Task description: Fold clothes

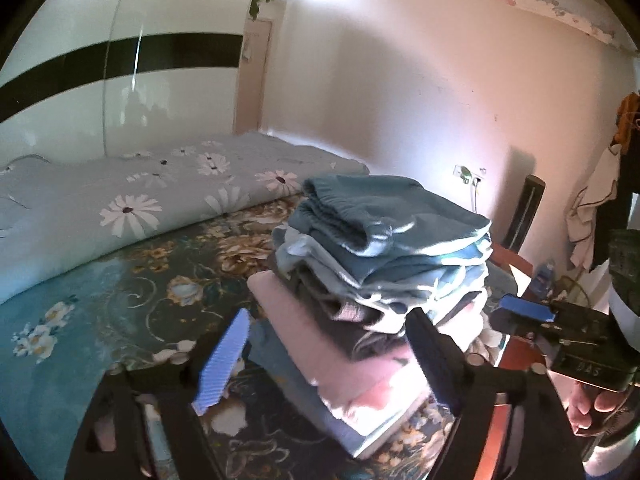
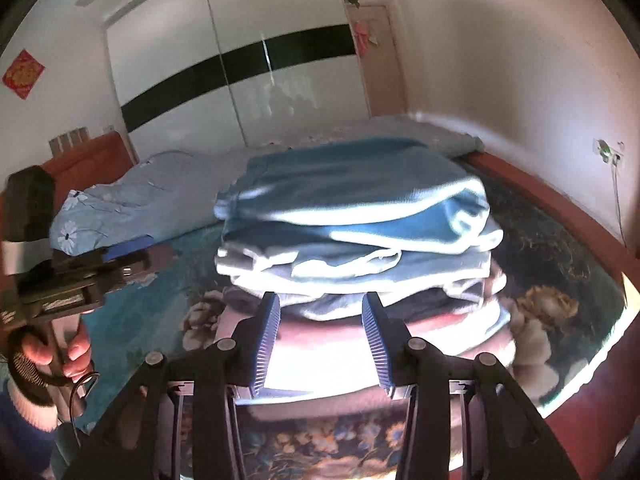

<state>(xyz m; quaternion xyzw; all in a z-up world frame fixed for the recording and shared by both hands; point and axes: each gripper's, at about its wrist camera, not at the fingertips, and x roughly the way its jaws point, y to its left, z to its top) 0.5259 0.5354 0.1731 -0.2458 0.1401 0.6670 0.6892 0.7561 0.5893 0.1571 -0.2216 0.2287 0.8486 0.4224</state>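
Facing a stack of folded clothes (image 1: 380,264) lying on the floral bedspread (image 1: 132,296), we are holding both grippers at its near side. Our left gripper (image 1: 328,360) is keeping its jaws spread wide, the pads bracketing the pink lower layers without pressing them. Our right gripper (image 2: 320,344) is holding its jaws partly apart in front of the pile's pale bottom layers; whether they are touching the cloth we cannot tell. A blue garment (image 2: 352,196) is topping the stack, and a daisy-print quilt (image 1: 140,196) is lying behind.
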